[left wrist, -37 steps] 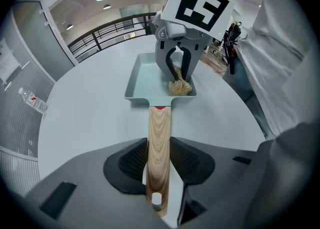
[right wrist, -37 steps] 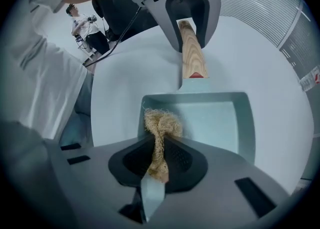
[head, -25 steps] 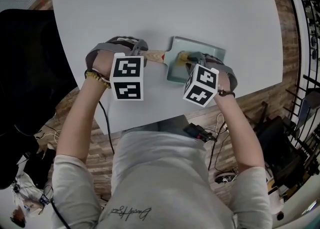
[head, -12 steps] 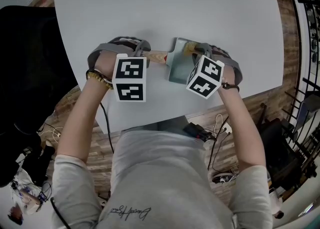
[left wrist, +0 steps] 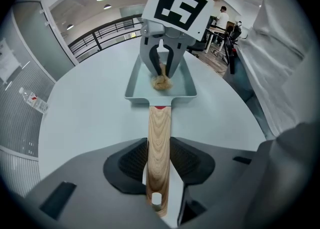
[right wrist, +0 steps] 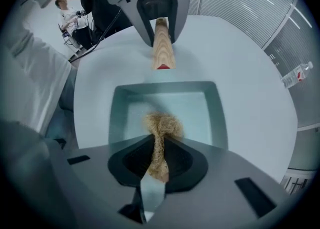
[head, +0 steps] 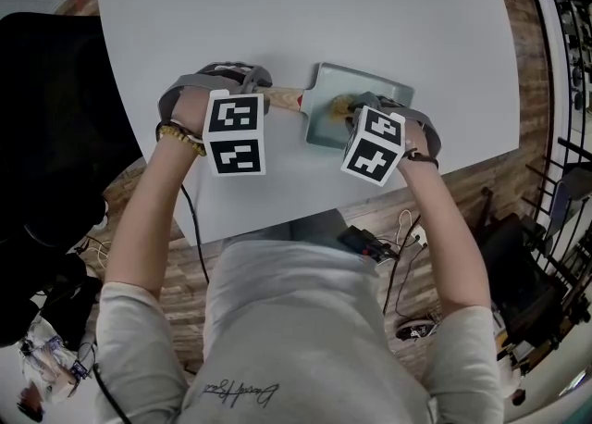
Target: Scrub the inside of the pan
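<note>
The right gripper [right wrist: 160, 159] has come back from the pan's far edge, where it was half a second ago, to about the middle of the floor. That is close to where it was a second ago, so one out-and-back stroke has just been completed. The pale grey-green rectangular metal pan [head: 375, 87] also swung a little during that stroke and now lies square again on the round light-grey tabletop [head: 305, 6].

The right gripper's jaws are nearly together, pinching the stem of a tan, fibrous scrubbing wad [right wrist: 162, 124]. The wad's frayed head fans out below the jaws and appears to press on the pan's floor, slightly toward the near wall.

The left gripper [left wrist: 159, 159] has not changed its hold. Its jaws are clamped from both sides on the pan's light wooden handle [left wrist: 159, 133], well back from the red collar where handle meets pan, and this braces the pan against the rubbing.

I judge the scrubbing to be well under way, with the strokes running across the floor. The corners and side walls probably remain to be done. The pan's slight swing suggests the handle grip has to stay firm. The views do not show how clean the floor is.
</note>
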Available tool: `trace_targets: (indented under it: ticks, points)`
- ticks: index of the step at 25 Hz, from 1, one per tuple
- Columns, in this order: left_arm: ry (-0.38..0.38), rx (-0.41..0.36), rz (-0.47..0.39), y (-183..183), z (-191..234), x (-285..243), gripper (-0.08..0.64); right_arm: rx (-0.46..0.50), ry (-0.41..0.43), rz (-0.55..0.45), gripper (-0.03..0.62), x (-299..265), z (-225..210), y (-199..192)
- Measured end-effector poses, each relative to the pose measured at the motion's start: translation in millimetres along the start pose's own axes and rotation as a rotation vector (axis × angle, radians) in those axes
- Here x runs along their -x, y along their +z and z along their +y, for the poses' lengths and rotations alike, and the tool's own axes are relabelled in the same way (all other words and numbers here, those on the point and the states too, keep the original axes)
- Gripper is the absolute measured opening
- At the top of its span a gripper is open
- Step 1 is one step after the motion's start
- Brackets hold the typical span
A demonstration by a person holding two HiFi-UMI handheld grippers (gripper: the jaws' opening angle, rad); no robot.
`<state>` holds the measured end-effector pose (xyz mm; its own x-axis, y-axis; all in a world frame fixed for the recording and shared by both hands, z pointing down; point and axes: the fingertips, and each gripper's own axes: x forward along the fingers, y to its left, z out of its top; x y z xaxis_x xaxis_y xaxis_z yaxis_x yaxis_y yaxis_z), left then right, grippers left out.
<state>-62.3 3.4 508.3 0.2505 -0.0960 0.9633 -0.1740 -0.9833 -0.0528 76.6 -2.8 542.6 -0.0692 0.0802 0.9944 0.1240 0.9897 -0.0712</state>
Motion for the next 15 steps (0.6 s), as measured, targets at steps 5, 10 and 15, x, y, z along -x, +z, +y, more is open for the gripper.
trace_targets:
  ticks: [5, 10, 15]
  points:
    - [0.0, 0.0, 0.007, 0, 0, 0, 0.146, -0.004, 0.129, 0.007, 0.069, 1, 32, -6]
    - [0.001, -0.003, 0.007, -1, 1, 0, 0.146, 0.0, 0.211, 0.022, 0.069, 0, 47, -7]
    - [-0.011, -0.027, 0.009, 0, -2, 0, 0.144, 0.008, 0.195, 0.007, 0.069, 1, 44, -7]
